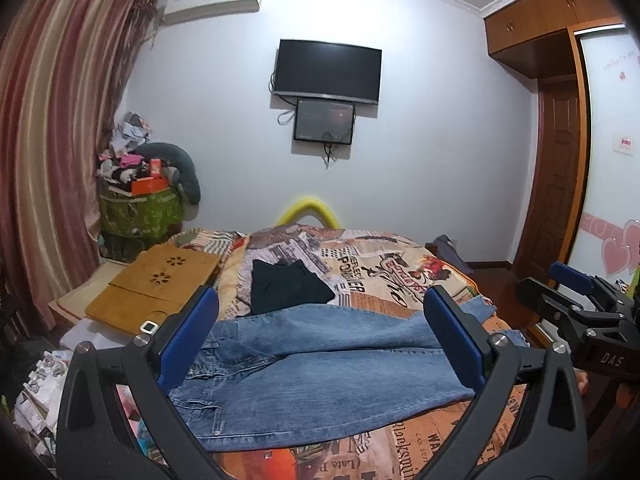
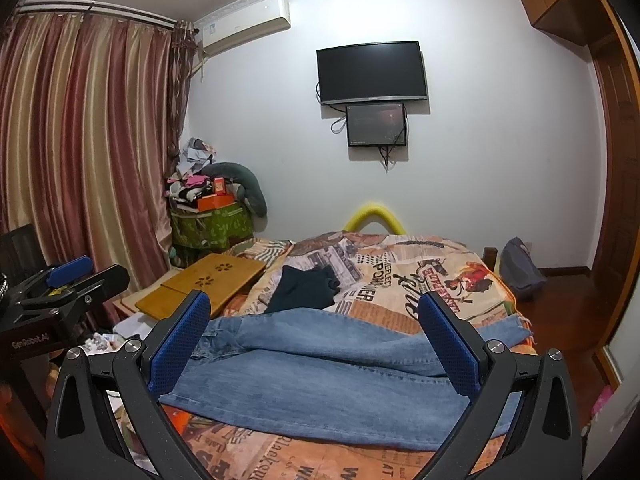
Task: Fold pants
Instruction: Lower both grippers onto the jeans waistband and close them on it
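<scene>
Blue jeans (image 1: 320,364) lay spread across the bed's (image 1: 400,280) near edge, as the left gripper (image 1: 320,344) and right gripper (image 2: 316,344) hovered above, fingers apart.

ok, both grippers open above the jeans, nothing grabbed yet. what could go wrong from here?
1. The jeans lie with one leg crossed over the other, so a pinch may catch one layer only and the fold could come out skewed.
2. The far hem sits at the bed edge; a pull might drag it off.
3. The black garment lies right behind the jeans and could get swept along.
</scene>
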Demonstrator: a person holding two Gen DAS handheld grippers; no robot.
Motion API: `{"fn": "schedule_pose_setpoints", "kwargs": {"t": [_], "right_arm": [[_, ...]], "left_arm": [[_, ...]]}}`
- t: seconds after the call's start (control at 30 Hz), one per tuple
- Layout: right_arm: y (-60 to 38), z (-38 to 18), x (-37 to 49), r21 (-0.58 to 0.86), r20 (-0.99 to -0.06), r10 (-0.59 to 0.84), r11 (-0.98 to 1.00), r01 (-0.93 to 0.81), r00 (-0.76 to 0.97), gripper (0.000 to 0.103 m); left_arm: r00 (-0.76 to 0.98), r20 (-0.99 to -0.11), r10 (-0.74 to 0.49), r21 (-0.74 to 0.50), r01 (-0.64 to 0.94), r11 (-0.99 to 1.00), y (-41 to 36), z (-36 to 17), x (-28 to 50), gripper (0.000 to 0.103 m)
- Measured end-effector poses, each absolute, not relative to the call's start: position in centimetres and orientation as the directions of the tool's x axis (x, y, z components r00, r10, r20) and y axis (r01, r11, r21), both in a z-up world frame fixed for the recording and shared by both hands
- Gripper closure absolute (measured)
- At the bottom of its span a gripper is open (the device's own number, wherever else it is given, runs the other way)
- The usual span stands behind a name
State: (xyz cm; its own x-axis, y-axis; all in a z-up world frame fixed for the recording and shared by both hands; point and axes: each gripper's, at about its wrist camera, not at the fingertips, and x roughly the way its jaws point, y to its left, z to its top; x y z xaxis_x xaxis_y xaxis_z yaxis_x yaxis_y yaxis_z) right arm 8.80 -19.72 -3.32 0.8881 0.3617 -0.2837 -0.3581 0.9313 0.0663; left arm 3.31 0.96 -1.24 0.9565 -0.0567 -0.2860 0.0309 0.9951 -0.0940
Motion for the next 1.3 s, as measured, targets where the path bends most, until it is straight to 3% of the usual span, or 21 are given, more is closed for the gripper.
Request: {"fn": "schedule_pose_setpoints", "kwargs": {"t": [0.5, 0.8, 1.13, 1.3], "right_arm": [[-18.7, -6.0, 17.6, 0.013, -0.378, 0.376, 0.916, -0.402, 0.846, 0.0], [-18.0, -10.5, 27.1, 0.019, -0.551, 0.398, 0.885, -0.465, 0.734, 0.0], [-18.0, -17.7, 36.5, 0.045, -0.742, 0.365, 0.864, -0.501, 0.563, 0.001], [-17.6, -20.4, 40.2, 0.066, -0.805, 0.364, 0.839, -0.54, 0.469, 0.002]], "left_arm": [[0.889, -0.457, -0.018, -0.088, -0.025, 0.996, 6.2, -5.2, 16.1, 0.0], [0.787, -0.615, 0.06, -0.05, -0.114, 0.992, 12.1, -11.5, 26.4, 0.0], [0.573, -0.811, 0.117, -0.006, -0.208, 0.978, 19.2, -22.1, 36.2, 0.0], [0.469, -0.88, 0.075, -0.048, -0.246, 0.968, 22.0, -26.8, 38.6, 0.017]]}}
